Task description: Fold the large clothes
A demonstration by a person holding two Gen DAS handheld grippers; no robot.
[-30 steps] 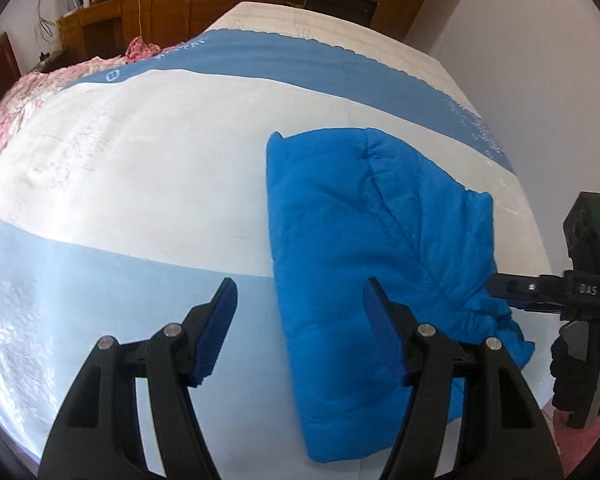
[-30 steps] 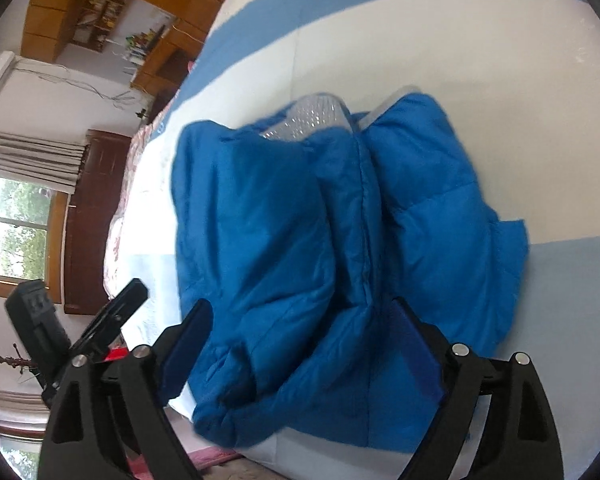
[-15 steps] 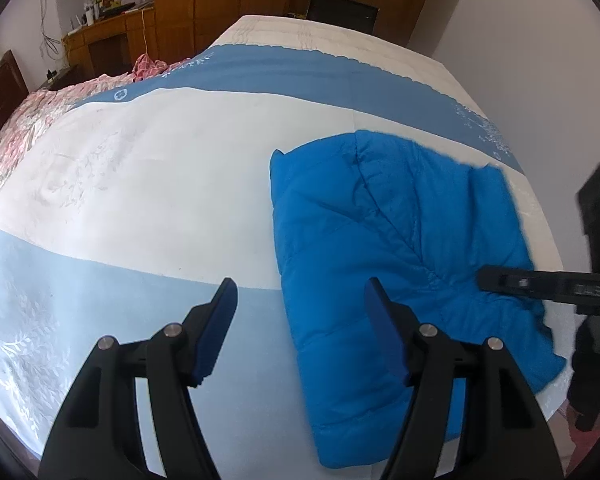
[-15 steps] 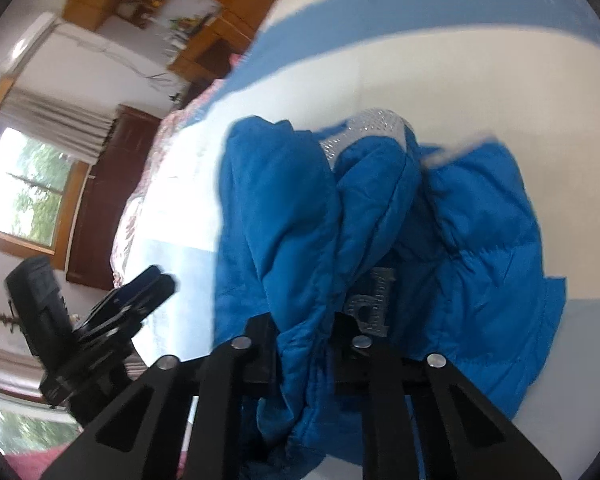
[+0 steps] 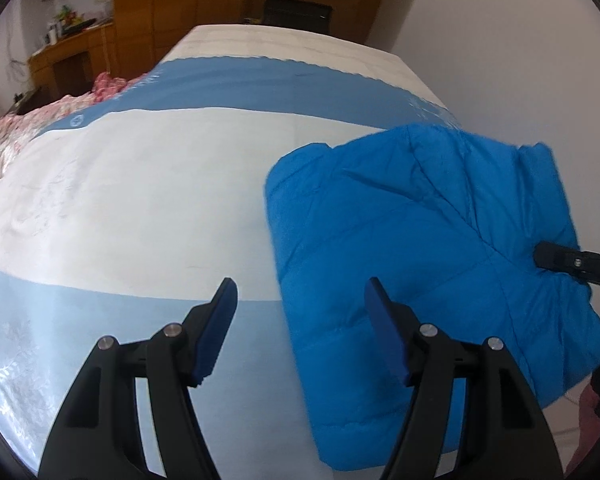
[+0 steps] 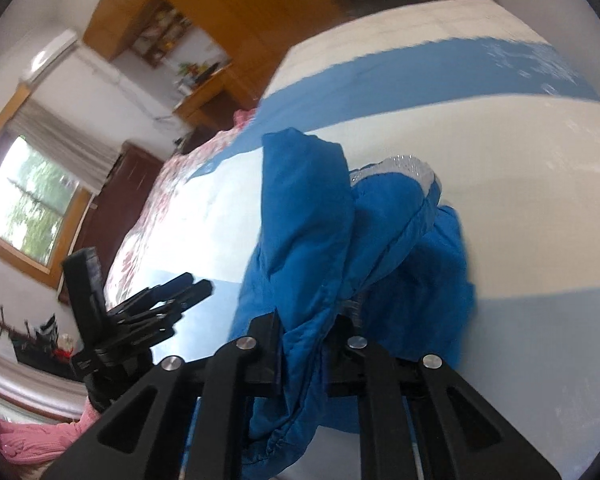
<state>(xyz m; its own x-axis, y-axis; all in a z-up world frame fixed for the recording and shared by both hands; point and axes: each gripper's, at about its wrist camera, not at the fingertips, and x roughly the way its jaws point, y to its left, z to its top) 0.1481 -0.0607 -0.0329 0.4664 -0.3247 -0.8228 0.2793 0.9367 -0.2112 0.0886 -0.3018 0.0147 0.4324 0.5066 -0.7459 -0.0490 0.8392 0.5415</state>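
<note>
A bright blue puffer jacket point(image 5: 420, 248) lies folded on the bed near its right edge. My left gripper point(image 5: 300, 320) is open and empty, hovering over the bed just left of the jacket's near edge. My right gripper point(image 6: 306, 344) is shut on a fold of the blue jacket point(image 6: 308, 216) and lifts its near edge off the bed; a silver lining point(image 6: 404, 164) shows at the far side. The right gripper also shows in the left wrist view point(image 5: 556, 258), pinching the jacket's right edge.
The bed has a white and blue striped cover point(image 5: 140, 184). A pink floral quilt point(image 5: 4, 140) lies at its left side. A white wall point(image 5: 520, 40) runs close along the right. Wooden cabinets point(image 5: 172, 4) stand behind the bed. A window point(image 6: 28, 196) is at left.
My right gripper closed on the jacket's near edge and raised it, bunching the fabric. My left gripper stayed open and drew slightly back to the left.
</note>
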